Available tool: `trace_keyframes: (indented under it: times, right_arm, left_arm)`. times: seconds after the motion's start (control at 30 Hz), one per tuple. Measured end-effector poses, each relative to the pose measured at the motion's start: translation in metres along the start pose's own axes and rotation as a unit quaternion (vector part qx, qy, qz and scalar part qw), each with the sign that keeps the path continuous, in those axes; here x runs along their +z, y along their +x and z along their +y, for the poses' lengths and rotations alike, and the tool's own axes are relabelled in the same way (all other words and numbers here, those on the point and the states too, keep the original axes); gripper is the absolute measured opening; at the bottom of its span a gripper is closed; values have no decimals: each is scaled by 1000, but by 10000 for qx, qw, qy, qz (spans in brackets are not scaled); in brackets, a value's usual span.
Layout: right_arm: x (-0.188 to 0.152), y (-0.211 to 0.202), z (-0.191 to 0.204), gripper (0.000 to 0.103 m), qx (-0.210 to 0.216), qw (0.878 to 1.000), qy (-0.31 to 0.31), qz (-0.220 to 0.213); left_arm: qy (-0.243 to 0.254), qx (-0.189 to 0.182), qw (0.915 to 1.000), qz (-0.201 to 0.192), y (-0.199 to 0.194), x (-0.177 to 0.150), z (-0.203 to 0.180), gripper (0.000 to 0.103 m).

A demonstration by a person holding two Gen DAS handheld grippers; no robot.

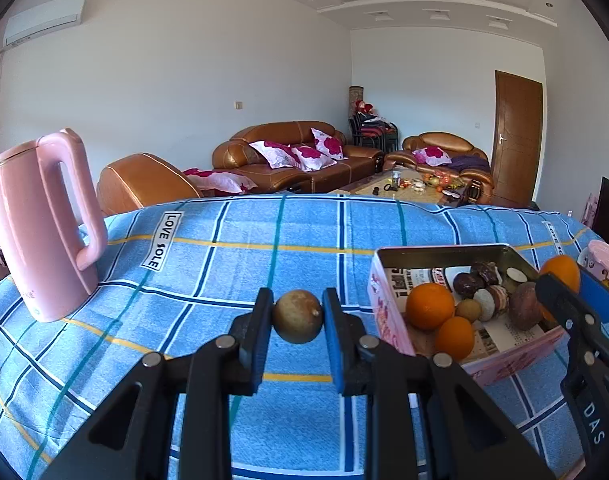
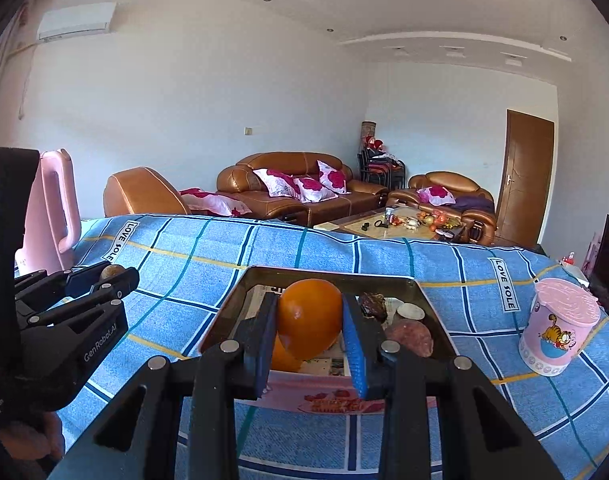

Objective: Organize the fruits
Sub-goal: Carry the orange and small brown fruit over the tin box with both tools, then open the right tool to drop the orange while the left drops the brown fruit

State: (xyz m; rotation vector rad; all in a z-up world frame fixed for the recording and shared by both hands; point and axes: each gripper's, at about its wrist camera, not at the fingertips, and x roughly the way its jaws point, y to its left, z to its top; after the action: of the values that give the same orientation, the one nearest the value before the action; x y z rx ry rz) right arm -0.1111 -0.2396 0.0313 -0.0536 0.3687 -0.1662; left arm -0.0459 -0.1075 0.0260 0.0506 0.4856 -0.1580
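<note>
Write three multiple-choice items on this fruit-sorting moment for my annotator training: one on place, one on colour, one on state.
1. Where is the kettle?
A. left of the tin
B. inside the tin
C. on the sofa

2. What colour is the fruit in the right gripper?
A. green
B. orange
C. purple

3. The left gripper is
A. open, holding nothing
B. shut on a brown fruit
C. out of view

Key: 1 A, the kettle stands far left of the tin on the cloth; 2 B, an orange sits between its fingers; 3 B, the brown fruit is pinched between its fingers.
</note>
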Motion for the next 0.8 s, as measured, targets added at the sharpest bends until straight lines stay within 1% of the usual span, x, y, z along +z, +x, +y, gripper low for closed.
trace_keyframes:
  times: [0.23, 0.4, 0.6, 0.8]
  right_arm:
    - [1, 8, -38, 34, -397, 9991, 151, 32]
    - [2, 13, -57, 34, -640, 9977, 206, 64]
    - [5, 26, -75, 34, -840, 9958, 338, 147]
    - [10, 43, -85, 34, -820, 9954, 412, 263]
  left_arm:
    - [162, -266, 9995, -88, 1, 5, -33, 26]
    - [299, -505, 9982, -78, 8, 10, -58, 26]
    - [287, -734, 9969, 49, 25, 18, -82, 26]
    - [243, -830, 9960, 211, 42, 21, -93, 26]
